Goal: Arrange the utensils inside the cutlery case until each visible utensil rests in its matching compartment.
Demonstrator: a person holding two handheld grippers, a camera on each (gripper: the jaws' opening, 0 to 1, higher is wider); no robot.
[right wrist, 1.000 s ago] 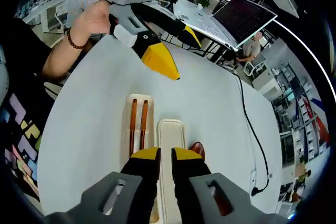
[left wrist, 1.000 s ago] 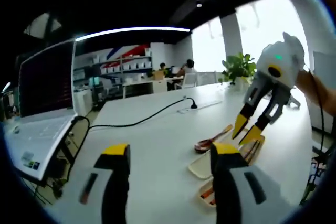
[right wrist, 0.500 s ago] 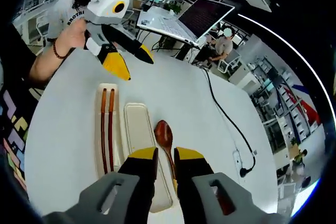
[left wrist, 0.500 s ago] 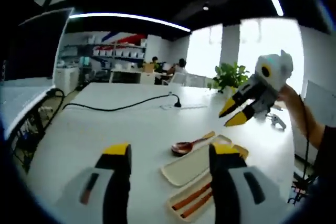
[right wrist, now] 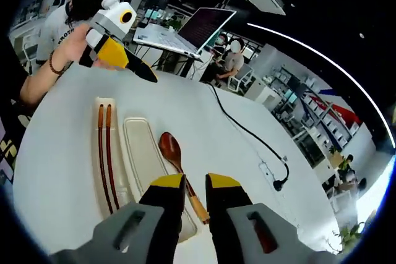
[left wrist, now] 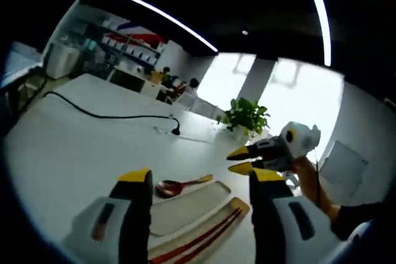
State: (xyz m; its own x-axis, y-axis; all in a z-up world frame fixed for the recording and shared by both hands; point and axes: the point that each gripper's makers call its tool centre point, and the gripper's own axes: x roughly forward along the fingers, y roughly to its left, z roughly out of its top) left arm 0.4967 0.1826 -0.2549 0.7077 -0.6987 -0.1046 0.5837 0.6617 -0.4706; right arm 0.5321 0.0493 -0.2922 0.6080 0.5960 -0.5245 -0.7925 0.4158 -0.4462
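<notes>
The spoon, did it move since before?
No. The spoon lies on the table right beside the tray, same as earlier; the camera moved, not the spoon.

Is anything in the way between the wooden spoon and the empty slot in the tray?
Nothing visible. The wooden spoon lies on the table right beside the tray's empty slot, with no object between them.

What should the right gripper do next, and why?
Probably lower the right gripper onto the spoon handle: the spoon lies on the table beside the cutlery case, whose wide compartment is empty, while the chopsticks already sit in theirs.
</notes>
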